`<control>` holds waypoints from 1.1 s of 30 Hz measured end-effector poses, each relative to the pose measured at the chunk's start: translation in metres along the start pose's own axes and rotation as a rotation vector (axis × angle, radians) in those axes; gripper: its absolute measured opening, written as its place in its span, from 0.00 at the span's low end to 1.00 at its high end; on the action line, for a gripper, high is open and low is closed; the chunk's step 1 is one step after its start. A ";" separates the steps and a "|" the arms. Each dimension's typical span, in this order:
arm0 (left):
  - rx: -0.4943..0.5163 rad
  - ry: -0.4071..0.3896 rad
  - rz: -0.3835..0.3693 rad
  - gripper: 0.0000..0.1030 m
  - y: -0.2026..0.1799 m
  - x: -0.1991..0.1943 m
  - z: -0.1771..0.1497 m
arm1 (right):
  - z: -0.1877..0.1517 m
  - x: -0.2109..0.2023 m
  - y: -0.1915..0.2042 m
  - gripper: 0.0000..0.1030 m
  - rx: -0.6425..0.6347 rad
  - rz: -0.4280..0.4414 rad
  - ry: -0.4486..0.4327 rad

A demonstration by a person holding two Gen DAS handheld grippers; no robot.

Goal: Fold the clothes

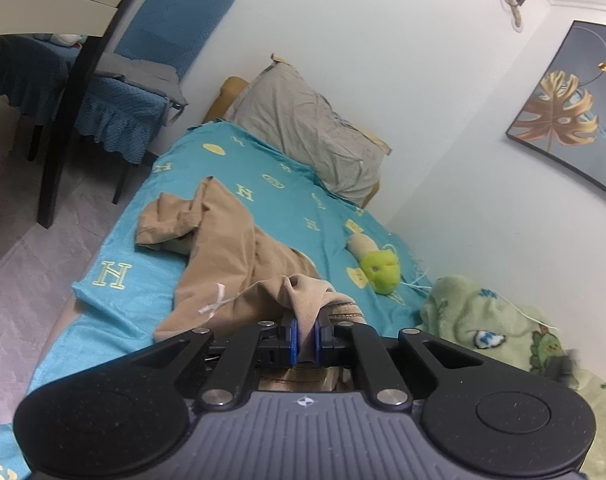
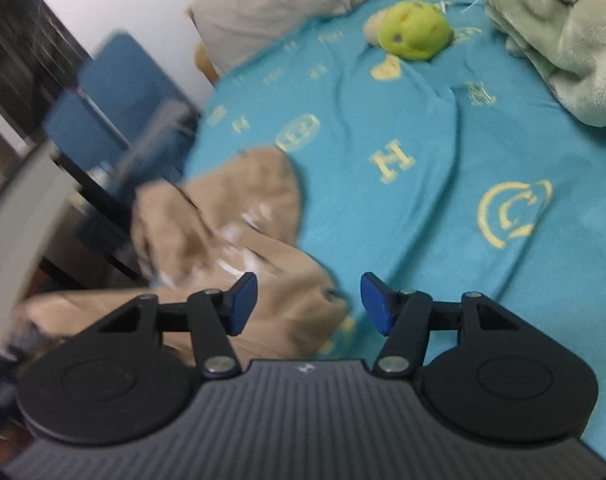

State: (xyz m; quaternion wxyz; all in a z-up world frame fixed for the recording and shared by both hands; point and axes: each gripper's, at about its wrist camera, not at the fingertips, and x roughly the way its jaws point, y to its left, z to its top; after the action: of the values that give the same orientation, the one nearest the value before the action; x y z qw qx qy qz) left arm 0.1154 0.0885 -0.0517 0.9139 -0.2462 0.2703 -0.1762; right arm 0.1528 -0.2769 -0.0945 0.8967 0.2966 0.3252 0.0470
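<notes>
Trousers (image 1: 231,248) sprawl unfolded beside the pillow (image 1: 303,128); left gripper (image 1: 306,340) pinches their cloth, right gripper (image 2: 309,304) gapes wide.

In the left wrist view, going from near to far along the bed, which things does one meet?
left gripper shut on the tan garment → turquoise bed cover → grey pillow → blue chair.

Even indoor light, soft shadows, fisheye bending at the edges.
Left wrist view sharp; right wrist view motion-blurred, worst at left.
</notes>
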 end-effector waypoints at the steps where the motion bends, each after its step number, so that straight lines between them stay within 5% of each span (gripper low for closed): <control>1: -0.006 -0.001 0.004 0.08 0.000 0.000 0.000 | 0.000 -0.008 0.007 0.60 -0.027 0.042 -0.018; 4: -0.014 -0.006 0.010 0.08 -0.001 0.000 -0.001 | -0.008 -0.017 0.028 0.64 -0.128 0.128 -0.024; 8: -0.015 -0.016 0.020 0.08 -0.002 -0.001 -0.002 | -0.026 0.000 0.054 0.78 -0.325 0.143 0.099; 11: -0.017 -0.023 0.030 0.08 -0.001 -0.001 -0.002 | -0.035 0.016 0.058 0.78 -0.383 0.027 0.109; 15: -0.035 -0.028 0.044 0.08 0.002 -0.004 -0.003 | -0.030 0.025 0.026 0.77 -0.205 -0.104 0.070; 20: -0.011 -0.024 0.078 0.08 0.000 -0.005 -0.005 | -0.023 0.023 0.017 0.54 -0.153 -0.107 -0.002; 24: 0.008 -0.021 0.106 0.08 -0.001 -0.006 -0.006 | -0.026 0.042 0.026 0.09 -0.188 -0.074 0.088; 29: 0.054 -0.015 0.150 0.11 -0.004 -0.014 -0.008 | -0.021 0.015 0.044 0.08 -0.232 0.012 -0.033; 33: 0.151 -0.096 0.240 0.40 -0.018 -0.046 -0.014 | -0.006 -0.017 0.042 0.07 -0.151 0.139 -0.116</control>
State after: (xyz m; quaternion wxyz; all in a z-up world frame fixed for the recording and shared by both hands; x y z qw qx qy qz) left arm 0.0674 0.0897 -0.0328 0.9563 -0.1506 0.2396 -0.0734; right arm 0.1406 -0.2441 -0.0647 0.9283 0.2524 0.2470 0.1162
